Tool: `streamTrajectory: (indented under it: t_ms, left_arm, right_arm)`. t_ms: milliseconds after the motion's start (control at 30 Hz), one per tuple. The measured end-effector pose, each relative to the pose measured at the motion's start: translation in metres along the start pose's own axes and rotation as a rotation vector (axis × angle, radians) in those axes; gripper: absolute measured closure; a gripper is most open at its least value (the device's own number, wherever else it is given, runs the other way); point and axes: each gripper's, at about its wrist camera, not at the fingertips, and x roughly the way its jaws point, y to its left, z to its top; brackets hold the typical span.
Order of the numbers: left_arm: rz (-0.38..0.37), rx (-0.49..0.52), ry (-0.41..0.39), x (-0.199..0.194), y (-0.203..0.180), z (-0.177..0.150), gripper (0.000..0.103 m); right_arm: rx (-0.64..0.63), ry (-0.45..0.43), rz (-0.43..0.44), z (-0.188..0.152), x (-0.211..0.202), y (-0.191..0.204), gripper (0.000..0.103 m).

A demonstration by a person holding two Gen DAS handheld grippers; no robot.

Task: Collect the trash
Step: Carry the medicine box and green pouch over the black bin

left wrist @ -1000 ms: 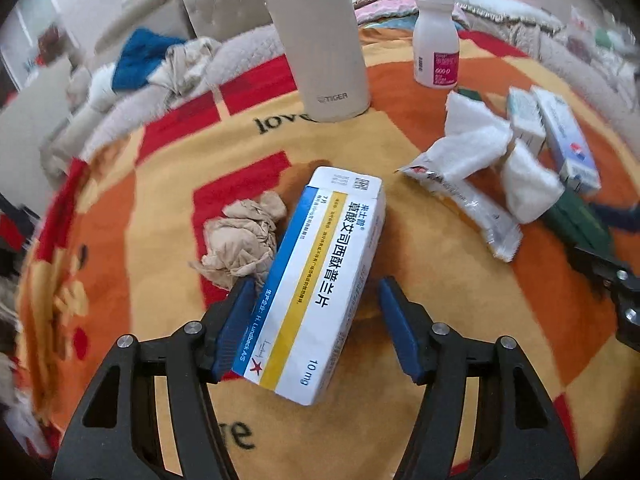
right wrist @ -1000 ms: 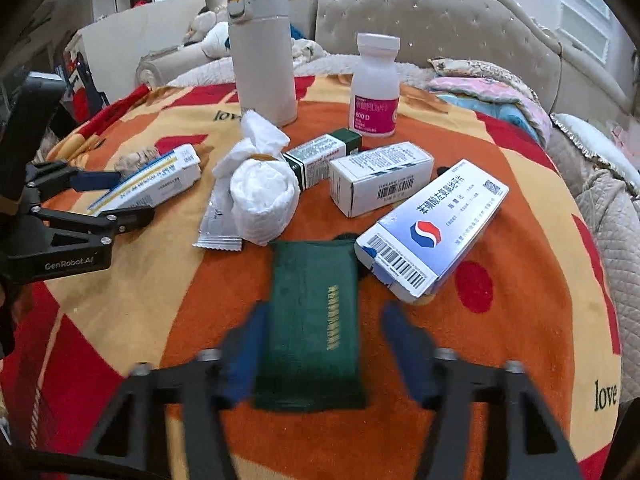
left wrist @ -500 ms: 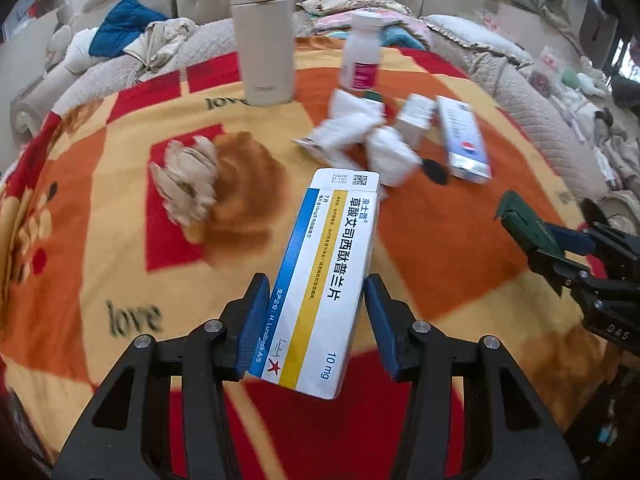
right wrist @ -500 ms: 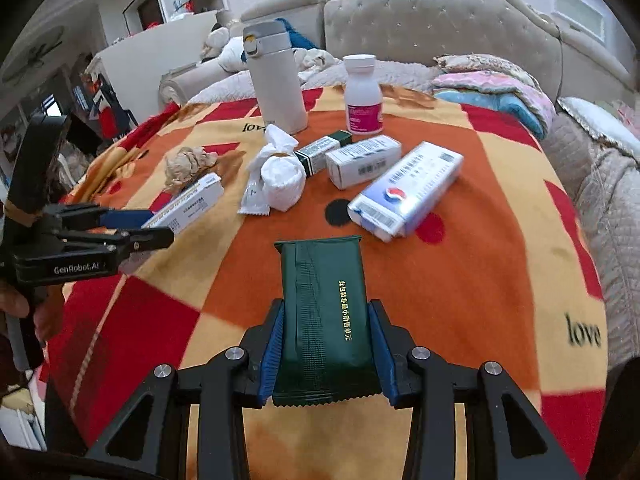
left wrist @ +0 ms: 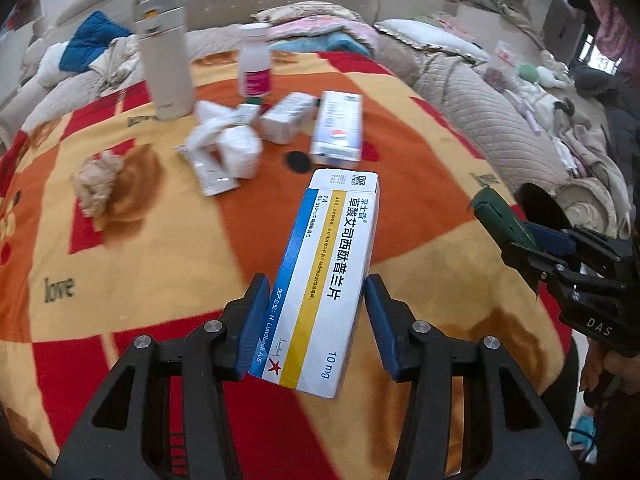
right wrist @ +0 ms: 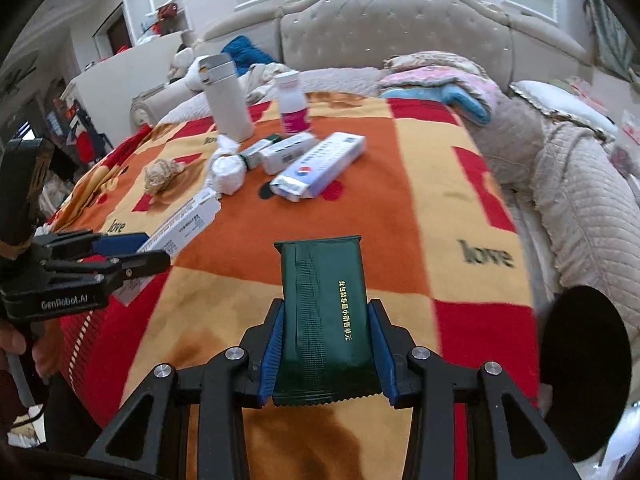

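Observation:
My left gripper (left wrist: 312,304) is shut on a white medicine box with blue and yellow stripes (left wrist: 328,276), lifted above the blanket. In the right wrist view that same box (right wrist: 184,224) sticks out of the left gripper (right wrist: 136,250) at the left edge. My right gripper (right wrist: 326,340) is shut on a dark green foil packet (right wrist: 324,320), also held off the bed. The green packet (left wrist: 494,212) shows at the right of the left wrist view, in the right gripper (left wrist: 536,240). A crumpled beige tissue (left wrist: 98,182) and a white tissue wad (left wrist: 236,148) lie on the blanket.
On the red, orange and yellow blanket (left wrist: 140,248) stand a beige thermos (left wrist: 164,56) and a white pill bottle (left wrist: 254,64), with a silver sachet (left wrist: 206,172) and three more medicine boxes (left wrist: 338,128) nearby. A round black disc (right wrist: 584,372) sits at the right. A padded headboard (right wrist: 384,28) is behind.
Both grippers have closed on their items, lifted them off the blanket and drawn back toward the near edge of the bed. The items left on the blanket now look smaller and farther away.

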Motion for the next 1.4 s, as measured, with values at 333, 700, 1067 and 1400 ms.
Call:
streamTrajectory:
  t_ms: [333,700,1067,1400]
  left_arm:
    - [-0.088,0.067,0.010,0.017,-0.074,0.014,0.056]
    - [-0.170,0.165,0.016,0.038,-0.162,0.030,0.056]
    - [-0.202,0.222,0.039,0.064,-0.218,0.042,0.056]
    - [-0.223,0.252,0.067,0.086,-0.254,0.046,0.056]
  right_arm:
    - [0.083,-0.031,-0.081,-0.018,-0.036,-0.057,0.064]
    - [0.202,-0.043,-0.193,-0.045,-0.065,-0.129,0.064]
    - [0.277,-0.019,-0.271,-0.066,-0.071,-0.182,0.064]
    - [0.332,0.004,-0.285,-0.080,-0.065,-0.212,0.064]
